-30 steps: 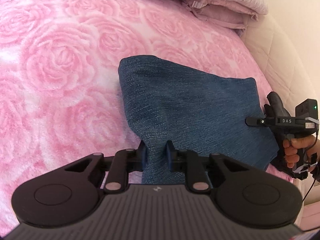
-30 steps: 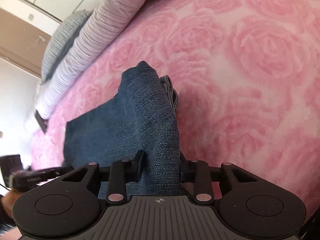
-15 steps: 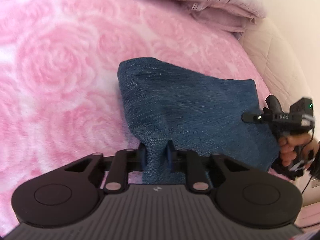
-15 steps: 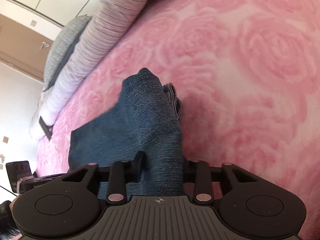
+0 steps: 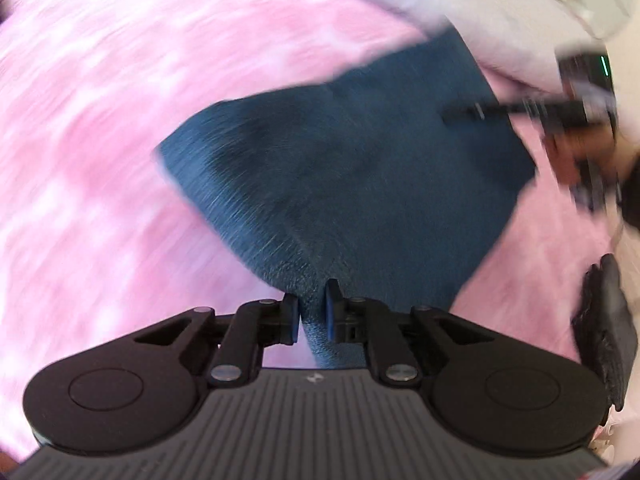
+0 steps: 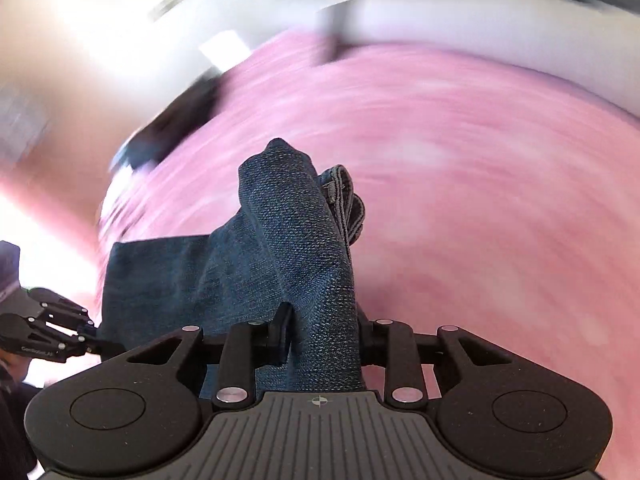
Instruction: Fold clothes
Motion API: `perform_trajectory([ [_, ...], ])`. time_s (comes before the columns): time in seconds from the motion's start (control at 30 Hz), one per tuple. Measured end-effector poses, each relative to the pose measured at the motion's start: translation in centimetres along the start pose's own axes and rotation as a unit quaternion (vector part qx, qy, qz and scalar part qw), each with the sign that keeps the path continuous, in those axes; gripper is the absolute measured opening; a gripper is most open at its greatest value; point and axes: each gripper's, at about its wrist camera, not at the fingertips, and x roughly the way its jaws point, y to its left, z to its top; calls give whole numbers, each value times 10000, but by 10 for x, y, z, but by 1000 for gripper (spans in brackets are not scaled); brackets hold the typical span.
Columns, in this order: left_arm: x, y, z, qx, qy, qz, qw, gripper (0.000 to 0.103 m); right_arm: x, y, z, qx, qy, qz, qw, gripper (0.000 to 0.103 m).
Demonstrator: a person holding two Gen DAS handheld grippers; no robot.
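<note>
Both claws, left claw (image 5: 312,312) and right claw (image 6: 320,332), clamp denim garment (image 5: 340,184) over bed (image 5: 100,140); heavy, limp, thick folds, so grip hems deep

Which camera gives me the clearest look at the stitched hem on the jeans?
Right wrist: the jeans' stitched hem is sharp beside the bunched fold. Left wrist shows only blurred denim, no hem visible.

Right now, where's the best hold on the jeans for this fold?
Probably where they are held now: the two near corners of the folded jeans, from above. The left gripper pinches a thin corner; the right gripper clamps the thick bunch by the hem. The denim spans between them, so two corner holds should keep the edge straight.
</note>
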Motion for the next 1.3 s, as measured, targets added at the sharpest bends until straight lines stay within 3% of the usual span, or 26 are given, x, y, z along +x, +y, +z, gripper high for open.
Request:
perform_trajectory([
  [0.1,-1,36,-21,-363,283,85,9989,12,80,42,37,-929,654,234,9933,30],
  [0.17,1,53,-23,-406,419,-240,9980,15,124,64,47,-1359,976,-155,9858,41],
  [0.23,1,65,-20,-298,502,-612,9964,16,145,72,52,-1485,1180,-645,9797,58],
  [0.3,0,71,-13,2,675,-1028,9924,17,135,69,58,-1213,959,-974,9832,65],
  [0.4,-11,81,-4,831,819,-1517,9815,17,102,76,62,-524,510,-1666,9833,65],
  [0.5,-30,95,9,1629,875,-1938,9634,20,62,89,62,298,3,-2412,9700,65],
  [0.6,-48,111,34,2208,902,-2077,9487,26,29,124,41,1343,-581,-2781,9493,65],
  [0.7,-56,132,71,2687,730,-2014,9391,34,10,178,2,2162,-1120,-3088,9194,65],
  [0.77,-55,136,93,3115,585,-1921,9288,37,3,215,-29,2844,-1562,-3158,8916,65],
  [0.87,-42,126,129,3847,410,-1740,9056,41,1,267,-80,4000,-2266,-3077,8330,65],
  [0.97,-26,100,162,4389,200,-1595,8840,59,20,311,-129,5002,-2691,-2903,7701,65],
  [1.1,7,54,200,5082,-18,-1554,8471,67,60,343,-174,5883,-2810,-2613,7118,65],
  [1.17,33,28,216,5386,3,-1493,8292,67,79,351,-185,6060,-2951,-2567,6927,65],
  [1.23,61,6,224,5638,168,-1462,8127,67,93,350,-191,6217,-3259,-2537,6655,65],
  [1.3,90,-12,227,5974,192,-1420,7890,67,105,347,-196,6316,-3566,-2580,6382,65],
])
